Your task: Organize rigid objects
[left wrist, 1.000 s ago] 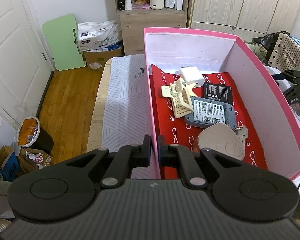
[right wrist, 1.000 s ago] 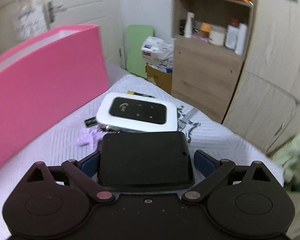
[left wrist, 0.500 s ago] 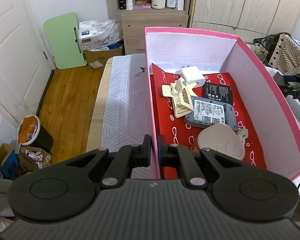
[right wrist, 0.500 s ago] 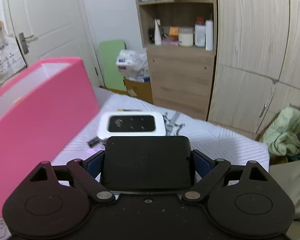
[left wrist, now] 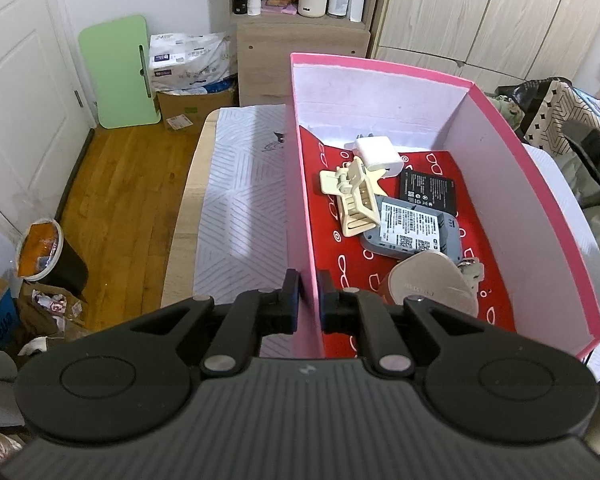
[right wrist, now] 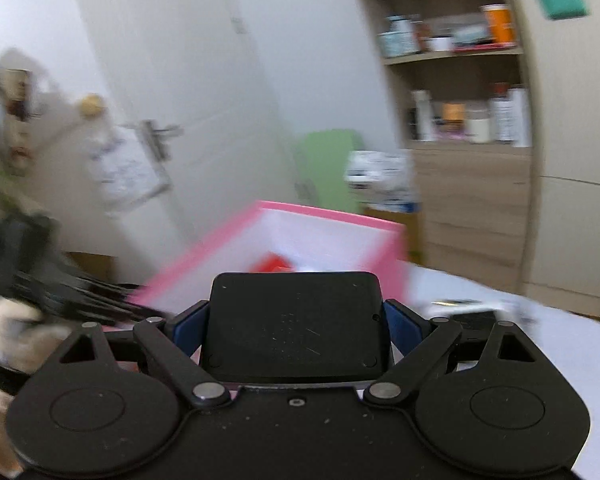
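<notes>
A flat black device point(right wrist: 296, 326) sits wedged between the blue pads point(right wrist: 394, 330) of the right gripper point(right wrist: 296, 332), its jaws spread wide and pressing on the device's two sides, held in the air just in front of the pink box point(left wrist: 496, 108). The right wrist view is heavily blurred: the box's far corner, a white gadget point(right wrist: 476, 312) on the counter point(right wrist: 560, 332) behind the gripper and the shelf bottles are smeared. The device hides most of the box's interior there. A pale gloved hand point(right wrist: 14, 330) is cut off at the frame's left edge. In the left wrist view the left gripper point(left wrist: 308, 300) pinches the box's near left wall point(left wrist: 298, 184), jaws pressed almost together on it. Inside lie a white charger point(left wrist: 378, 154), a cream hair clip point(left wrist: 354, 200), a black battery point(left wrist: 428, 192), a grey router point(left wrist: 410, 228) and a beige case point(left wrist: 428, 286) partly covering keys point(left wrist: 472, 270).
</notes>
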A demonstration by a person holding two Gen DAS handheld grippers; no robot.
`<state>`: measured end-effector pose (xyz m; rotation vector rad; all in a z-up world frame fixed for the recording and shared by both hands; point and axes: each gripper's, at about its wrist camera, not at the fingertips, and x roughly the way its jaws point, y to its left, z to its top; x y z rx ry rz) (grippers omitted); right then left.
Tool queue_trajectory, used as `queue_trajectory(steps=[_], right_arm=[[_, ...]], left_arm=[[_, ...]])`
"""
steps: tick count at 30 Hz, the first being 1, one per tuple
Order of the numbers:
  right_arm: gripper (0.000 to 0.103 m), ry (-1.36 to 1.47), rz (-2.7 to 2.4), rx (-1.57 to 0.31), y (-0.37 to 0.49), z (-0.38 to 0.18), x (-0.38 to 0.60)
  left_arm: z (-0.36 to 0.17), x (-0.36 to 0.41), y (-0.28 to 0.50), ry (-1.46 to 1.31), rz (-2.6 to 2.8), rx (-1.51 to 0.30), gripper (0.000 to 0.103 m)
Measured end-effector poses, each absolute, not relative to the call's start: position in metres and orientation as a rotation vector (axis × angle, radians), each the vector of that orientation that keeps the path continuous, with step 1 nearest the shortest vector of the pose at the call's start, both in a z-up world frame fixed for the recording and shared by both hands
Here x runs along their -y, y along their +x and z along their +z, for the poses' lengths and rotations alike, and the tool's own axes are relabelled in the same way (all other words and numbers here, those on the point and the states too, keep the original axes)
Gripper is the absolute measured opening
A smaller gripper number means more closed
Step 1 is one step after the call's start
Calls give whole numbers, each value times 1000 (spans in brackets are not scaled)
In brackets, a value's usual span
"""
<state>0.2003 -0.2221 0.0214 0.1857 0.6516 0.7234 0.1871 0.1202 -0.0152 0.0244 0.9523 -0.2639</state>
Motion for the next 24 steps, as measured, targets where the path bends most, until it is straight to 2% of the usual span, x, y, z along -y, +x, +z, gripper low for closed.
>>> queue_trajectory(steps=[4,9,13,20,24], right_arm=[[93,78,855,-675,202,30,171],[93,-360,885,-693,218,14,94],[93,-414,997,-821,235,3,60],[93,-584,1139,-874,220,-13,10],[93,-576,1167,-855,220,-11,9]], left_arm=[[-15,-119,186,25,-263,-945,9],[-14,-115,186,57,-262,-950,9],[-14,-122,187,23,-278,-950,9],[-16,-125,188,-3,-294,-944,10],[-17,-126,188,-9,-298,-939,11]])
